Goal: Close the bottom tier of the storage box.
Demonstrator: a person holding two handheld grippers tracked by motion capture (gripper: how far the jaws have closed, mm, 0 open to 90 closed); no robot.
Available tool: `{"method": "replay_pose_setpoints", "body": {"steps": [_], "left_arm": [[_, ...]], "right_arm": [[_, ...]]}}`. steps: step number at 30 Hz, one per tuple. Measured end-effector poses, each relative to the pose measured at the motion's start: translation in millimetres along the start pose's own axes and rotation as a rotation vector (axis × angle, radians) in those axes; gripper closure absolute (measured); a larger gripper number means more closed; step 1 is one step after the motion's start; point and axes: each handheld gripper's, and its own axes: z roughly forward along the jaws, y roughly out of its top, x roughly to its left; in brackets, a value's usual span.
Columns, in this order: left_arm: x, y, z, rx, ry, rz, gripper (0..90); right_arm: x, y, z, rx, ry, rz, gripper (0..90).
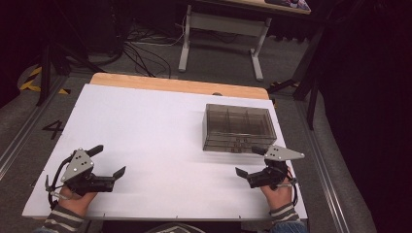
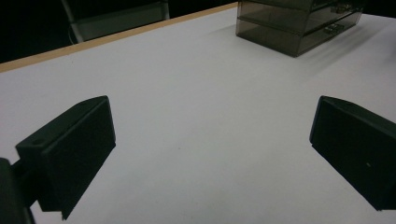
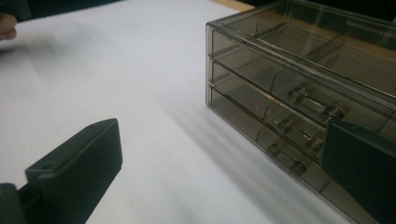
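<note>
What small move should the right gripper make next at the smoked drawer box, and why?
Probably ease the right gripper forward to a drawer handle and centre the jaws on it. The jaws stand open with nothing between them, just short of the drawer box, whose front faces the person, both drawers looking closed. The left gripper rests open, far off.

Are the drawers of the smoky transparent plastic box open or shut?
Shut: both drawer fronts sit flush with the smoky transparent plastic drawer box.
</note>
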Motion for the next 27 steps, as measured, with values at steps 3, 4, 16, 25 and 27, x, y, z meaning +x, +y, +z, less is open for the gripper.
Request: {"method": "replay_pose_setpoints", "body": {"steps": [3, 4, 16, 25, 27], "left_arm": [[-0.1, 0.1, -0.2, 0.002, 0.0, 0.001, 1.0], [-0.1, 0.1, -0.3, 0.002, -0.001, 0.002, 1.0], [0.2, 0.3, -0.1, 0.006, -0.003, 0.015, 1.0], [-1.2, 0.0, 0.8, 0.006, -0.009, 0.01, 1.0], [-1.1, 0.0, 0.7, 0.011, -0.01, 0.017, 0.9]], "right_arm": [[-0.7, -8.8, 1.0, -0.042, 0.018, 0.002, 0.0], [-0.5, -11.6, 1.3, -0.048, 0.024, 0.002, 0.0], [5.7, -38.3, 7.3, -0.064, 0.024, 0.016, 0.2], [5.8, -50.3, 12.7, -0.037, 0.031, 0.05, 0.2], [5.3, -51.4, 14.1, -0.023, 0.031, 0.057, 0.3]]}}
